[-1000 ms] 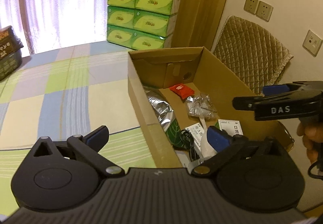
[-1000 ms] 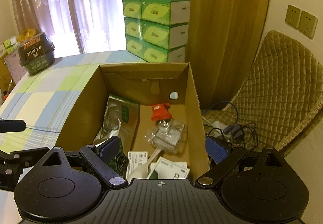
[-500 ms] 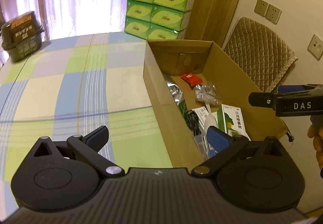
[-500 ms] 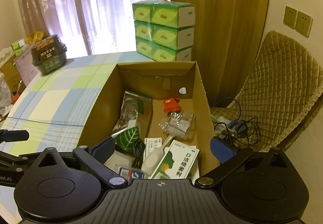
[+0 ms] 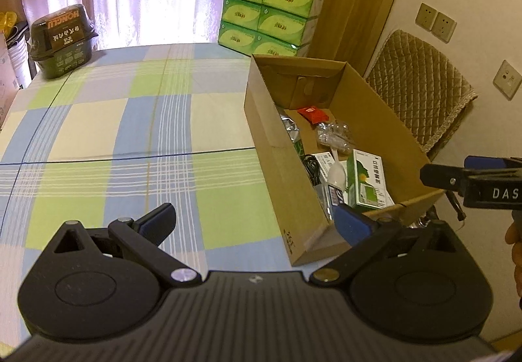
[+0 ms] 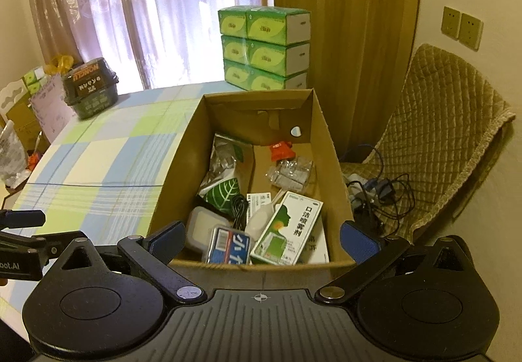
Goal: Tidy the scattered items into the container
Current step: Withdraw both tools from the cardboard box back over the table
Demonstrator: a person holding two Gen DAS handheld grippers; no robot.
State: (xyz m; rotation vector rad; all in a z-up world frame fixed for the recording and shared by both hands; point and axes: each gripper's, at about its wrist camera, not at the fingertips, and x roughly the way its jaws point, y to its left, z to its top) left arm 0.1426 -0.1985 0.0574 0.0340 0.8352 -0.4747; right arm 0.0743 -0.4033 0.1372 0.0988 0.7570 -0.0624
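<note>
While both tools [image 5: 254, 225] [image 6: 261, 239] gape empty, the checked tablecloth [image 5: 130, 140] carries a cardboard box [image 6: 332, 166].

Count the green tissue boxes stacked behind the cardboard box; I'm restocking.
6 visible, stacked by the curtain: top pair, middle pair, bottom pair. More may hide behind them.

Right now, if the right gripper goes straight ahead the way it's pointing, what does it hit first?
Probably the near wall of the cardboard box, which sits between the open fingers of the right gripper. If it clears that rim, the green-and-white medicine box is next. Depth is unclear.
</note>
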